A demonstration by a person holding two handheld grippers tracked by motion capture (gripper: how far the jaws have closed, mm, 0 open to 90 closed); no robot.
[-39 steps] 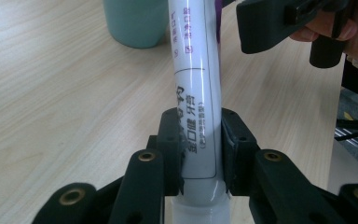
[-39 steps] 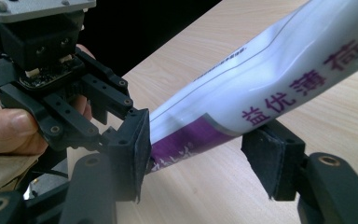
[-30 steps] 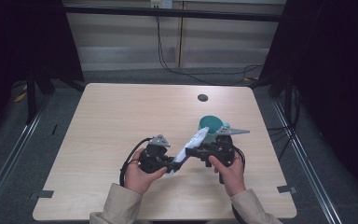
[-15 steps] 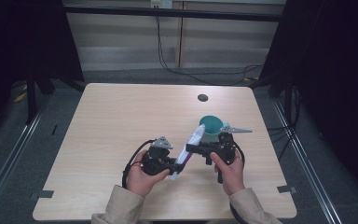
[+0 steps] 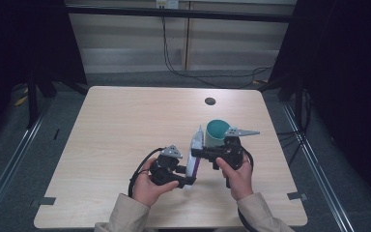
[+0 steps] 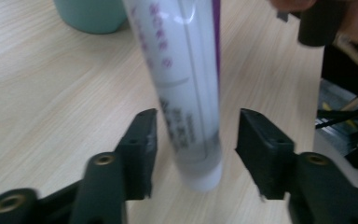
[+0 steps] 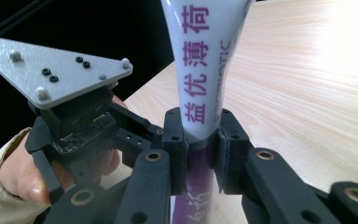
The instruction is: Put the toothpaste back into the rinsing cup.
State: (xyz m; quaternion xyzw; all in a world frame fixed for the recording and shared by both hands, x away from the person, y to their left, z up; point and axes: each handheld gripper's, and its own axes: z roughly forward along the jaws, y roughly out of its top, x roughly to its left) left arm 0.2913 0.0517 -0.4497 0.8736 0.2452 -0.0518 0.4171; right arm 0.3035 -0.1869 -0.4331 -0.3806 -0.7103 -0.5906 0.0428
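The tabletop point(image 5: 125, 125) is bare under a handover. The teal cup point(image 5: 216, 133) stands just behind the right claw point(image 7: 200, 140), which has just clamped the white-purple tube point(image 7: 200, 70). The left claw point(image 6: 193, 140), just opening, straddles its cap end; pulling away crooked could snag and twist it loose.

The counter point(image 5: 125, 125) was a pale, wood-grain slab with rounded corners, set on a grey floor point(image 5: 9, 159) between dark side rails. A teal cup point(image 5: 217, 133) stood upright on it just beyond the right claw point(image 5: 196, 152), and in the left gripper view the same cup point(image 6: 93, 14) sat past the left claw point(image 6: 193, 140). A small dark round spot point(image 5: 210, 101) marked the boards farther off, beyond the cup.
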